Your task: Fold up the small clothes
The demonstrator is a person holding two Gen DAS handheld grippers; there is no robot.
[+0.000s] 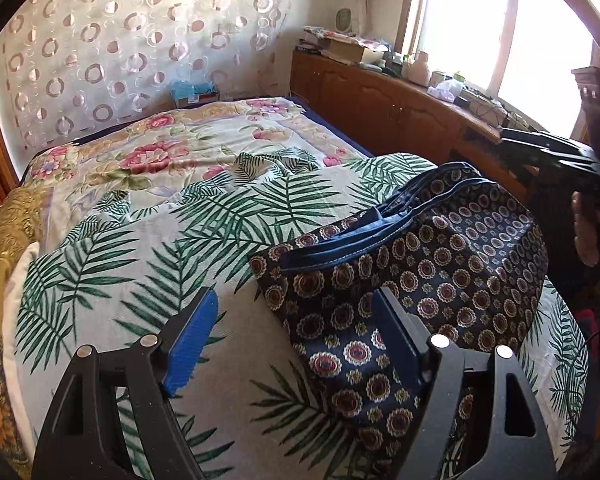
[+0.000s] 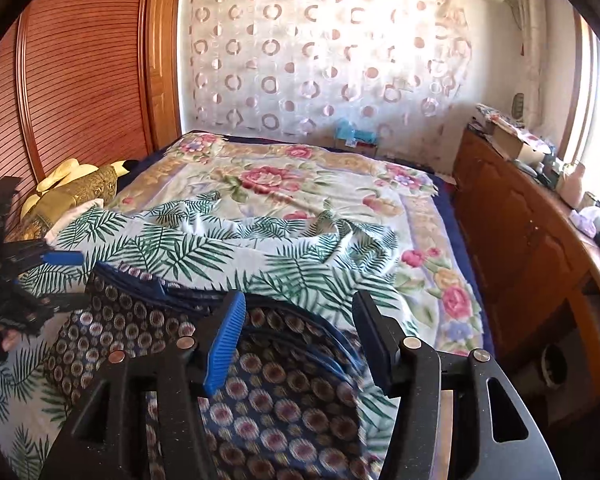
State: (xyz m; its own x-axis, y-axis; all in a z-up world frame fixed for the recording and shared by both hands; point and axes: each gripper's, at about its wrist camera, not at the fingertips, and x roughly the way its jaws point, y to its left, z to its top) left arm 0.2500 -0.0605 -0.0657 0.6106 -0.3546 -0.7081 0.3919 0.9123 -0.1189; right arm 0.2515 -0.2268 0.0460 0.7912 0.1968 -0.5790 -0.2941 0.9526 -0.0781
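Note:
A small dark navy garment (image 1: 420, 276) with round flower medallions and blue trim lies partly folded on a palm-leaf sheet (image 1: 140, 272); it also shows in the right wrist view (image 2: 268, 380). My left gripper (image 1: 296, 300) is open, its right finger resting over the garment's near left part and its left finger over the sheet. My right gripper (image 2: 300, 304) is open just above the garment's blue-trimmed edge. The right gripper shows at the right edge of the left wrist view (image 1: 556, 156), the left one at the left edge of the right wrist view (image 2: 32, 280).
A floral blanket (image 2: 300, 184) covers the bed beyond the leaf sheet. A wooden cabinet (image 2: 520, 232) with cluttered top runs along the right under the window. Golden cushions (image 2: 72, 196) and a wooden wardrobe (image 2: 68, 80) stand at the left. A curtain with rings hangs behind.

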